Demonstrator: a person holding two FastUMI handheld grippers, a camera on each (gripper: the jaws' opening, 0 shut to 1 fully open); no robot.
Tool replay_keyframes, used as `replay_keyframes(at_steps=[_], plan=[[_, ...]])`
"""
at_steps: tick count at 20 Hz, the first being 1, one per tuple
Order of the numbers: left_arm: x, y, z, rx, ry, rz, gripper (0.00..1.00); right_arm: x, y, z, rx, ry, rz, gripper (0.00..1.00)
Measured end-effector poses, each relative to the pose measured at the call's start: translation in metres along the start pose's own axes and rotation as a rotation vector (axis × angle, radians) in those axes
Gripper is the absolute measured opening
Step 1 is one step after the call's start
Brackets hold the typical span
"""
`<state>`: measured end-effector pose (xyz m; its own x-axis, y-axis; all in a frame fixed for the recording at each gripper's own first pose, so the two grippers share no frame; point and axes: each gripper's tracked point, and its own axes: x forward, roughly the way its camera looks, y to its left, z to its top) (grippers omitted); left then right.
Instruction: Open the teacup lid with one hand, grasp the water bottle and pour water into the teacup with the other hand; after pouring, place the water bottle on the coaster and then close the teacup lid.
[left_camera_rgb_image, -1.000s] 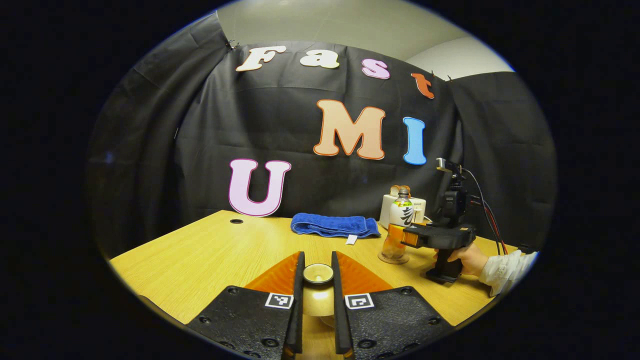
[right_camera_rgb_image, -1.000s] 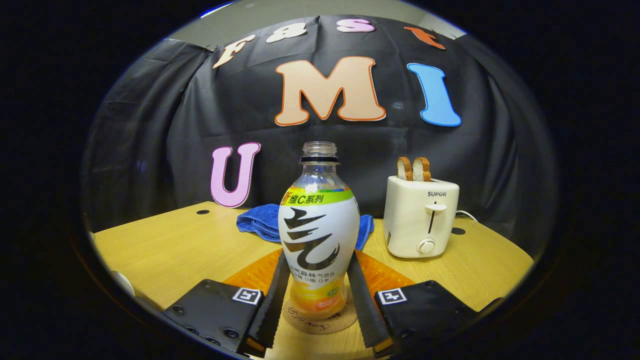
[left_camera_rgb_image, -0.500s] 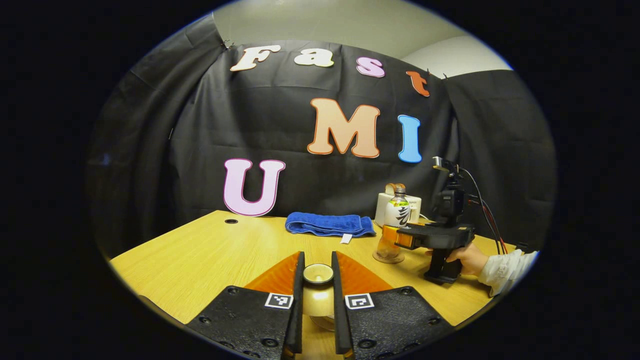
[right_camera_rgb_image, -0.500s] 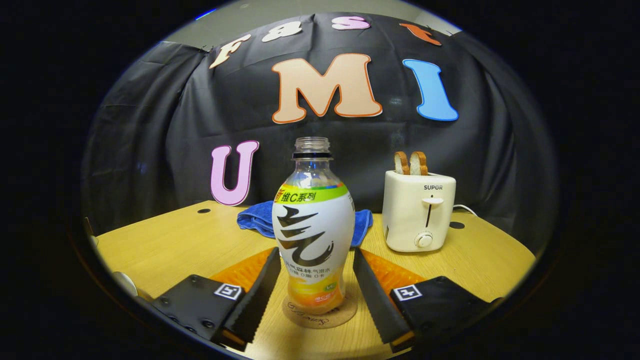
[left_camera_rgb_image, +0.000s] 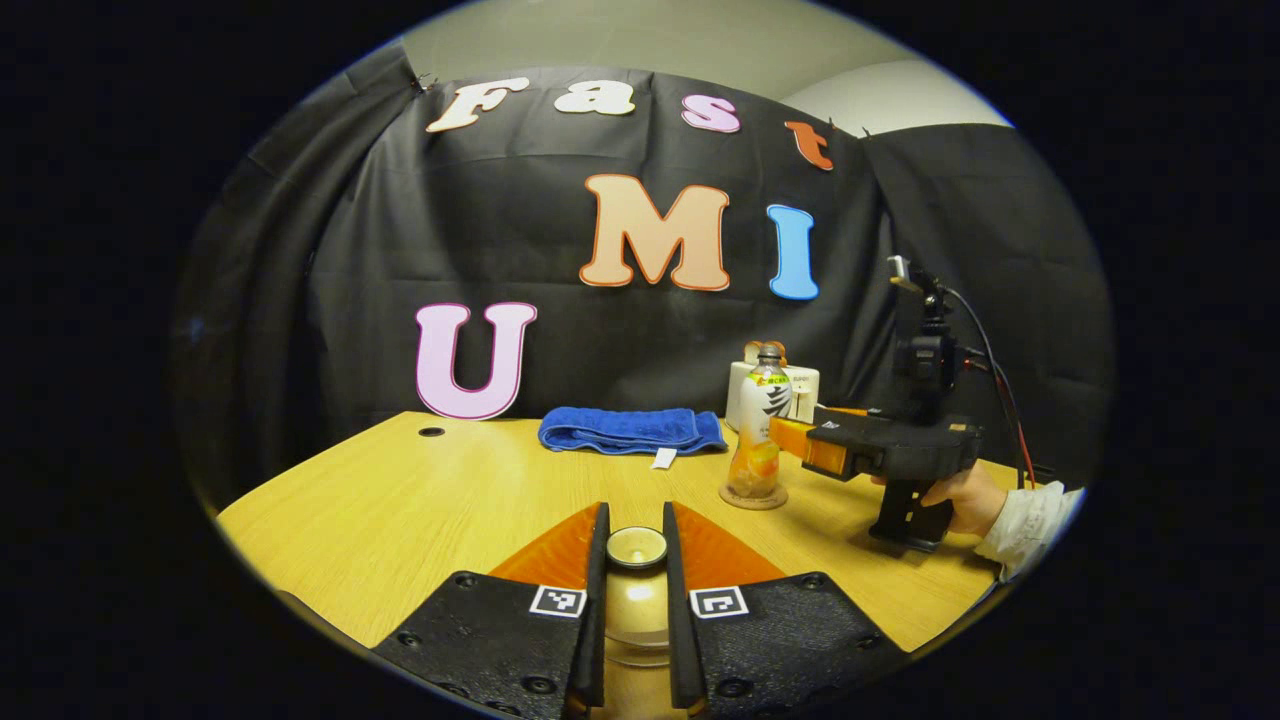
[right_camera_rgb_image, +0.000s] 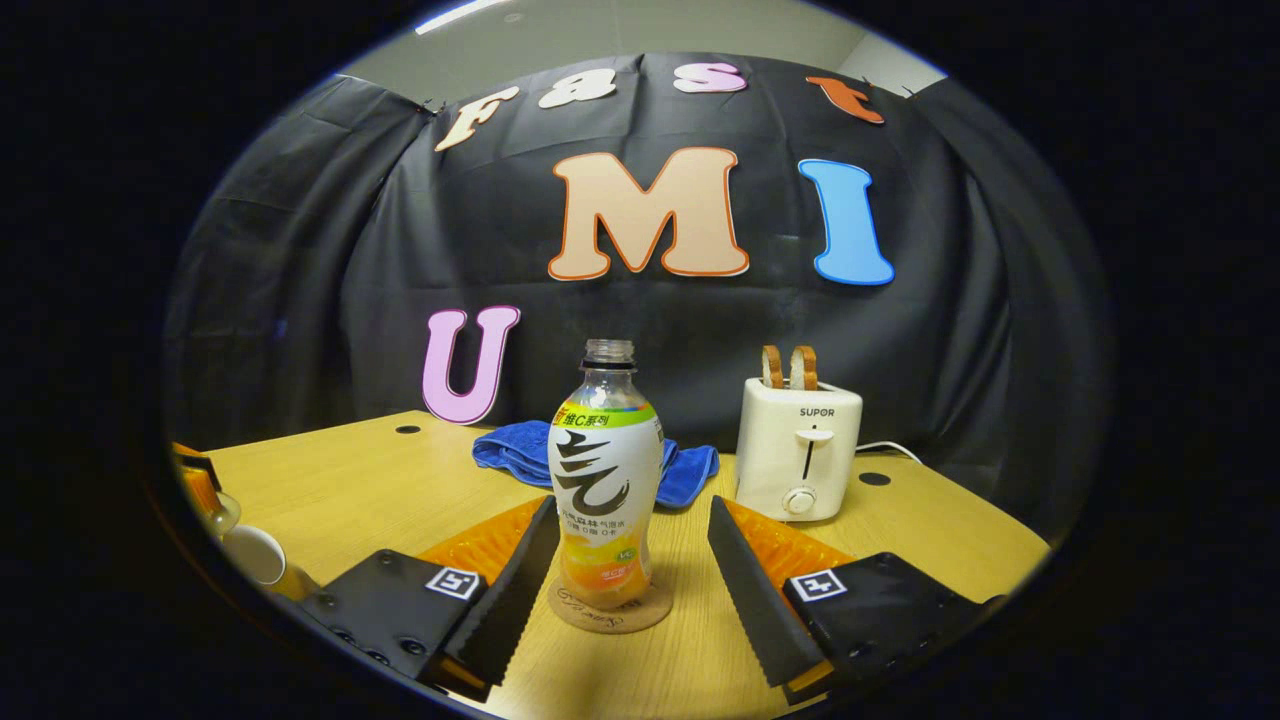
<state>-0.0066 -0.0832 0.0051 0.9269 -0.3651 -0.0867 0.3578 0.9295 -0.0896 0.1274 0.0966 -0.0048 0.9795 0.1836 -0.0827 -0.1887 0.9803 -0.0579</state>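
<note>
Right tongs (right_camera_rgb_image: 633, 575) backed off since 0.5 s ago, now wide open, touching nothing. Water bottle (right_camera_rgb_image: 605, 480) uncapped, upright on round cork coaster (right_camera_rgb_image: 610, 612) on the surface (right_camera_rgb_image: 330, 480), white label with black swirl, orange liquid low in the base; between the spread fingers but clear of both. Left tongs (left_camera_rgb_image: 634, 590) narrow, clamped on teacup lid (left_camera_rgb_image: 636, 548) by its round knob, lid pale and glossy. Teacup (right_camera_rgb_image: 252, 553) at left edge of right gripper view. Blue towel (right_camera_rgb_image: 520, 450) and toaster (right_camera_rgb_image: 797, 460) behind bottle.

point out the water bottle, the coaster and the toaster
water bottle (right_camera_rgb_image: 604, 470), right gripper view, on its label
coaster (right_camera_rgb_image: 650, 617), right gripper view, on its front rim
toaster (right_camera_rgb_image: 800, 462), right gripper view, on its front face
</note>
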Motion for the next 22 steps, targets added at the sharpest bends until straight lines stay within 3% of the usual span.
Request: replay_keyframes(at_steps=[15,20,21,22], plan=[[0.014,-0.008,-0.03,0.03,0.072,0.005,0.23,-0.023,-0.014,0.001,0.009,-0.016,-0.005,0.93],[0.012,-0.005,-0.029,0.043,0.057,0.027,0.28,-0.036,-0.009,0.004,0.023,-0.025,0.008,0.93],[0.011,-0.005,-0.027,0.04,0.048,0.034,0.33,-0.04,-0.007,0.006,0.029,-0.027,0.012,0.95],[0.011,-0.004,-0.025,0.037,0.04,0.045,0.49,-0.044,-0.006,0.007,0.037,-0.03,0.015,0.95]])
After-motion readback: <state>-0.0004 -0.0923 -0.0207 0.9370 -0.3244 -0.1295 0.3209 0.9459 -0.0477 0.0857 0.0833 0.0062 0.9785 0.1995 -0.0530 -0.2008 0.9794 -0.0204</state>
